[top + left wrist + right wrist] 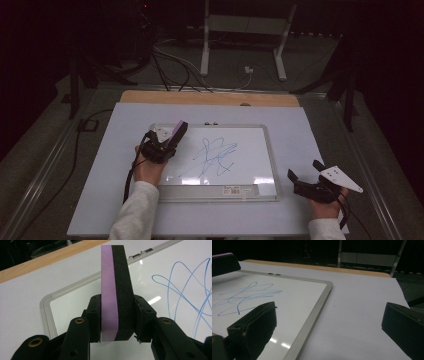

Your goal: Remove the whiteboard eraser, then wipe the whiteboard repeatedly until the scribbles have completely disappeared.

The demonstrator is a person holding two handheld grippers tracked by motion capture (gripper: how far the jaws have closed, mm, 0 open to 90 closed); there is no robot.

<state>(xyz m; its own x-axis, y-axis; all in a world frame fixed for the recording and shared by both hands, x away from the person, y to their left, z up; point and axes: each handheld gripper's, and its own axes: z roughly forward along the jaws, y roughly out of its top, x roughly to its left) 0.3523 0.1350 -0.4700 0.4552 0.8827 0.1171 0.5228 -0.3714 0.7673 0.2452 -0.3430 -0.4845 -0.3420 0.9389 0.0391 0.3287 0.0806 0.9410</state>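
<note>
Left claw (172, 137) is clamped on a whiteboard eraser (178, 131), purple foam on one side and black felt on the other. In the left gripper view the eraser (116, 290) stands on edge between the two black jaws, both pads pressed flat against its broad faces, and its free end projects well past the jaw tips. The left claw (116, 317) sits over the upper left corner of the whiteboard (265, 150), with the eraser's far end pointing away from the person toward the board's top edge.

The whiteboard lies flat on a white sheet (100, 200) that covers the bench (150, 96); a strip of bare wood shows at the far edge. A blue scribble (216, 157) occupies the middle of the board, to the right of the eraser and apart from it.

Right claw (306, 175) is spread wide with nothing between the jaws. It is held just off the board's lower right corner, over the white sheet. In the right gripper view the board's silver frame (312, 317) runs between the jaws, one jaw over the board surface and the other over the sheet.
</note>
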